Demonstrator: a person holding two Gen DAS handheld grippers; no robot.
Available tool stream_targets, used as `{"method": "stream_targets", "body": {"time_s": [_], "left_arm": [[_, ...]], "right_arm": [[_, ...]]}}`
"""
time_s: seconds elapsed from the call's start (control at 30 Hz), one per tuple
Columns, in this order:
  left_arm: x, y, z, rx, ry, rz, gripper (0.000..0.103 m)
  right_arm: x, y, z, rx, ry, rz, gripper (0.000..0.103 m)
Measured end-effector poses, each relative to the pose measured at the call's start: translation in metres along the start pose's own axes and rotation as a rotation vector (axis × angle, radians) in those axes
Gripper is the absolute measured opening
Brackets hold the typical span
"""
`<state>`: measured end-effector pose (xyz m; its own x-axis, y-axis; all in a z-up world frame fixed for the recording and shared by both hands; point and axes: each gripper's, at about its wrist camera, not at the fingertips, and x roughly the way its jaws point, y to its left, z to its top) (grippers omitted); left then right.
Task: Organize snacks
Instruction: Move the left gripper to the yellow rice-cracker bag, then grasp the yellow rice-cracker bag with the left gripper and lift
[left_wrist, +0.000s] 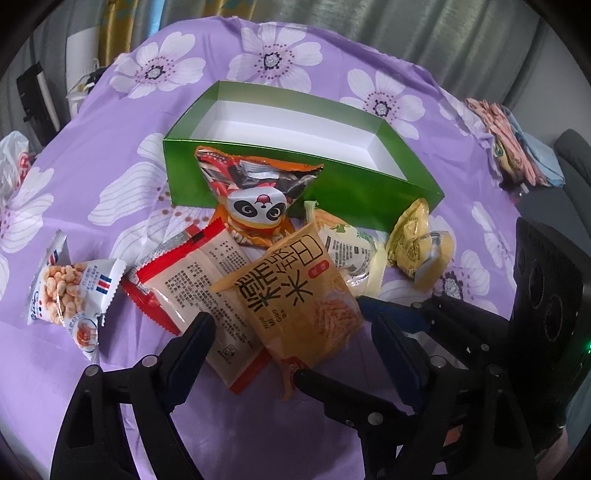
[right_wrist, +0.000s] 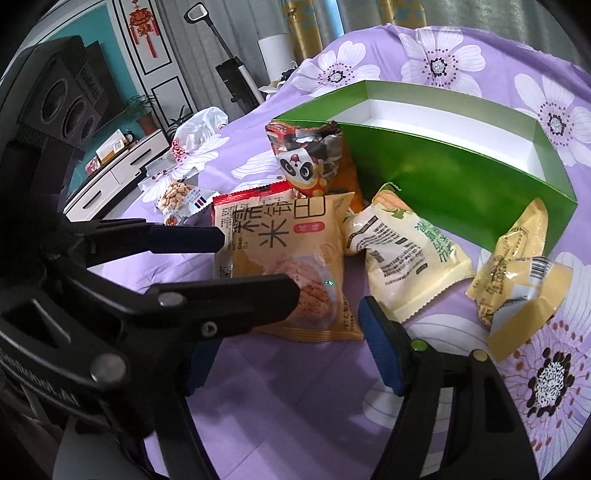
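An orange rice-cracker packet (left_wrist: 295, 306) (right_wrist: 291, 243) lies on top of a red-and-white packet (left_wrist: 192, 280). My left gripper (left_wrist: 291, 325) (right_wrist: 258, 262) stands open astride it. My right gripper (right_wrist: 284, 328) (left_wrist: 332, 339) is open at the packet's near corner, its left finger partly hidden. The empty green box (left_wrist: 354, 184) (right_wrist: 443, 173) stands behind, with a panda packet (left_wrist: 255, 188) (right_wrist: 306, 158) leaning on its front wall. A cream packet (left_wrist: 347, 251) (right_wrist: 406, 251) and a yellow packet (left_wrist: 417, 243) (right_wrist: 517, 273) lie right of the orange one. A peanut packet (left_wrist: 70, 291) (right_wrist: 177, 199) lies at the left.
Everything rests on a purple flowered cloth (left_wrist: 110, 155). A white plastic bag (left_wrist: 11, 155) (right_wrist: 199, 129) sits at the cloth's left edge and folded fabrics (left_wrist: 509, 144) at its right edge. A white TV cabinet (right_wrist: 122, 166) and an upright vacuum (right_wrist: 236, 81) stand beyond.
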<state>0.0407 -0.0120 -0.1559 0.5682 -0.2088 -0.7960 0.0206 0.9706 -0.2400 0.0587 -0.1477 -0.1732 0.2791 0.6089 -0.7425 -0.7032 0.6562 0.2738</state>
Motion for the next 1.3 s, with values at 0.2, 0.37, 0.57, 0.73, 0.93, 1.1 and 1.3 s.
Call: {"method": "stream_targets", "body": {"time_s": [0.2,0.37,0.57,0.73,0.93,1.1,1.3], "left_arm": [[0.003,-0.001,0.001,0.004,0.008,-0.008,0.078],[0.004,-0.001,0.000,-0.001,0.009,-0.018,0.076],[0.008,-0.002,-0.001,-0.013,0.022,-0.031,0.068],[0.010,0.004,0.000,-0.031,0.023,-0.025,0.051],[0.009,0.009,0.000,-0.041,0.020,-0.042,0.047],[0.005,0.011,-0.001,-0.048,0.021,-0.059,0.047],[-0.009,0.005,0.002,-0.036,0.005,-0.082,0.047]], "right_arm": [[-0.001,-0.002,0.000,0.011,-0.005,0.007,0.067],[-0.001,-0.003,0.001,0.017,-0.009,0.004,0.062],[0.001,-0.001,0.001,0.000,0.001,0.008,0.056],[0.003,0.003,0.001,-0.019,0.010,0.006,0.047],[0.003,0.007,0.002,-0.022,0.018,-0.032,0.037],[0.002,0.011,0.002,-0.011,0.024,-0.065,0.030],[-0.011,0.019,0.005,0.001,0.010,-0.096,0.028]]}}
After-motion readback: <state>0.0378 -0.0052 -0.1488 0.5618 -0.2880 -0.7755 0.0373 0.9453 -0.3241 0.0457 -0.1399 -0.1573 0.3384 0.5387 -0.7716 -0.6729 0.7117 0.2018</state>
